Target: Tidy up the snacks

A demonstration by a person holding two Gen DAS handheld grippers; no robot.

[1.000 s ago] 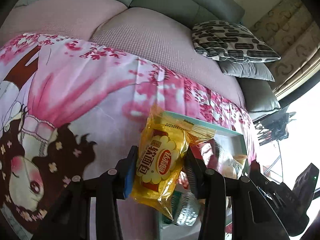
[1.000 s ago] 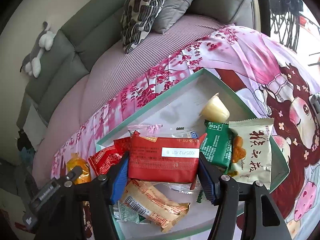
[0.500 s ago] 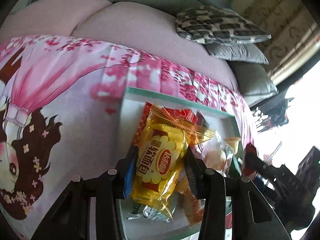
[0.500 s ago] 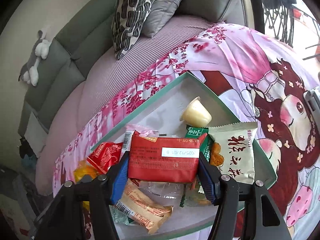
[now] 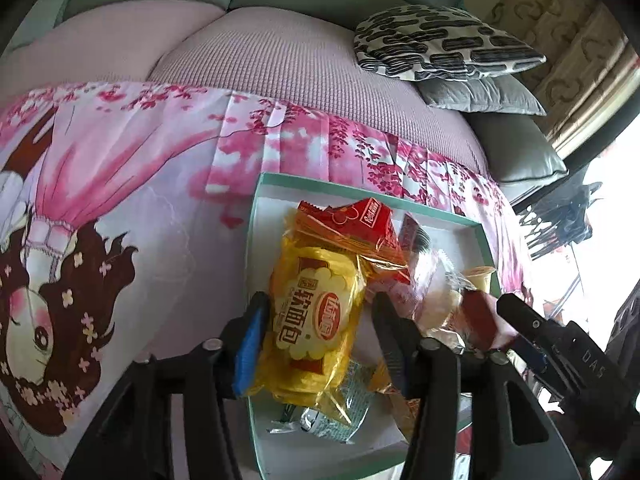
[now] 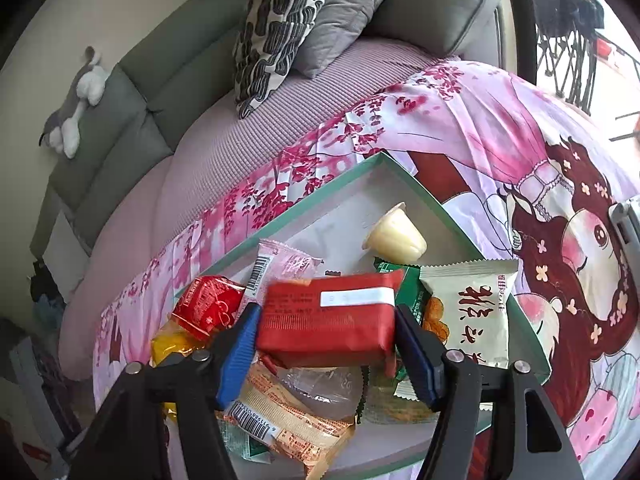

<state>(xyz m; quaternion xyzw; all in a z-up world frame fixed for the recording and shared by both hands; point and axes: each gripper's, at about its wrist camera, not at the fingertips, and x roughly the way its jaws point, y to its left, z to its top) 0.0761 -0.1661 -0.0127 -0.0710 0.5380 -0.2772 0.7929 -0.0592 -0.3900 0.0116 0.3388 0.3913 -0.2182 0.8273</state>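
The left tongs (image 5: 316, 340) have just been opening; the yellow bread packet (image 5: 316, 328) sits between the parted jaws, over the left end of the teal-rimmed tray (image 5: 256, 216) on the pink bedspread (image 5: 120, 168). The right tongs (image 6: 324, 344) have just been opening too, with the blurred red packet (image 6: 328, 320) between them above the tray's snack pile, beside the beige packet (image 6: 476, 312) and the jelly cup (image 6: 396, 236).

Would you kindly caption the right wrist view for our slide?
Right tool releasing a red snack packet over the snack-filled green-rimmed tray.
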